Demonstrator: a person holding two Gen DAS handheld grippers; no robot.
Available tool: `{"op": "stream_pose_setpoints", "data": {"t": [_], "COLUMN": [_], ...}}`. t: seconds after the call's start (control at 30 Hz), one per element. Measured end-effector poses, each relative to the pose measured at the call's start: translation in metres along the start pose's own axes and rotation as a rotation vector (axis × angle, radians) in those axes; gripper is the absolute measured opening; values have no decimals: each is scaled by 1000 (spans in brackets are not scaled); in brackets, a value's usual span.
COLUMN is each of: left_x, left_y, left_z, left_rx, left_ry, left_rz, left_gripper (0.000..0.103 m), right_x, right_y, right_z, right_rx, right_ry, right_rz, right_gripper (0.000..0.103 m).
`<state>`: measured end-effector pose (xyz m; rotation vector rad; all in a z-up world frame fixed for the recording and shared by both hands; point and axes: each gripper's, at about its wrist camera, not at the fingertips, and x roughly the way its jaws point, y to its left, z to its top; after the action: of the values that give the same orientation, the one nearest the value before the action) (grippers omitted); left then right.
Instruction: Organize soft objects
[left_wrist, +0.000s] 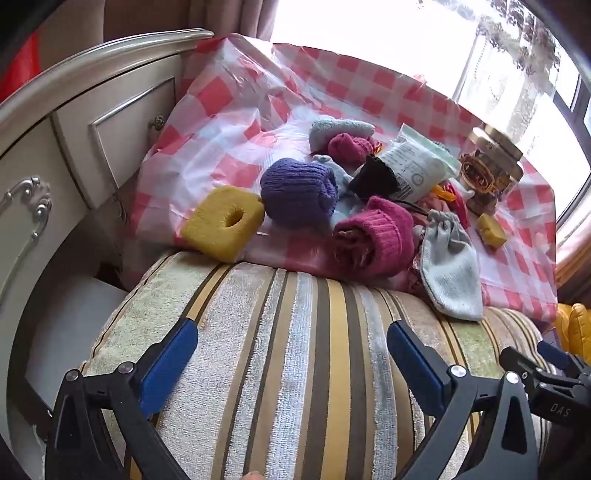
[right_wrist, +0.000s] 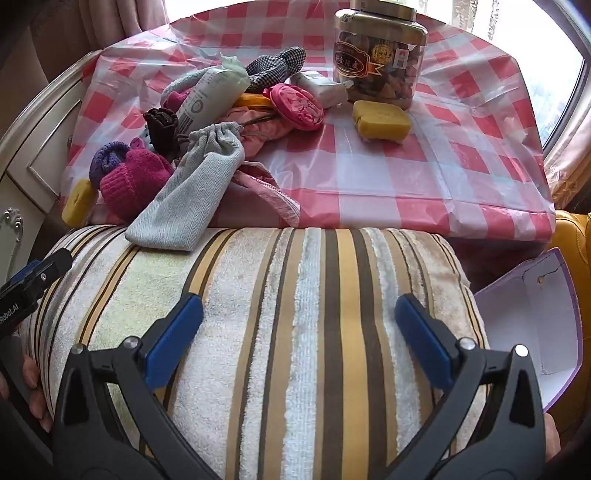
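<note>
Both grippers (left_wrist: 291, 363) (right_wrist: 299, 338) gape empty over the striped cushion (right_wrist: 295, 314); only right view shows the lilac box (right_wrist: 543, 317).

A cushion (right_wrist: 288, 332) is placed nearest, in front of a desk (right_wrist: 406, 177) covered by a tablecloth (right_wrist: 461, 147). On the left part of the desk a heap of soft things is piled: a sponge (left_wrist: 223, 223) at the left front edge, a rolled sock (left_wrist: 299, 192) just behind and right of it, and another rolled sock (left_wrist: 375, 242) further right at the front. A pouch (right_wrist: 188, 199) is laid from the heap over the desk's edge onto the cushion. A packet (right_wrist: 210, 94) is propped behind the heap. A jar (right_wrist: 380, 55) is stood at the back, right of the heap, with a block (right_wrist: 380, 118) just before it. A chest of drawers (left_wrist: 74, 147) is set to the left of the desk, and a box (right_wrist: 535, 314) to the right of the cushion.
</note>
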<state>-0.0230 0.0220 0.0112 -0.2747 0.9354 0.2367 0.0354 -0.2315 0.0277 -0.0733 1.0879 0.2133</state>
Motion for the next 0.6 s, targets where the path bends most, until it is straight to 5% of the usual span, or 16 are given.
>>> {"op": "stream_pose_setpoints", "data": {"t": [0.6], "left_x": [7], "left_y": [-1], "left_z": [-1], "left_rx": [22], "left_ry": [19], "left_rz": [20], "left_gripper": [103], "right_x": [0], "right_y": [0], "right_z": [0], "right_rx": [-2], "right_ry": [1], "right_rz": [1], "right_gripper": [103]}}
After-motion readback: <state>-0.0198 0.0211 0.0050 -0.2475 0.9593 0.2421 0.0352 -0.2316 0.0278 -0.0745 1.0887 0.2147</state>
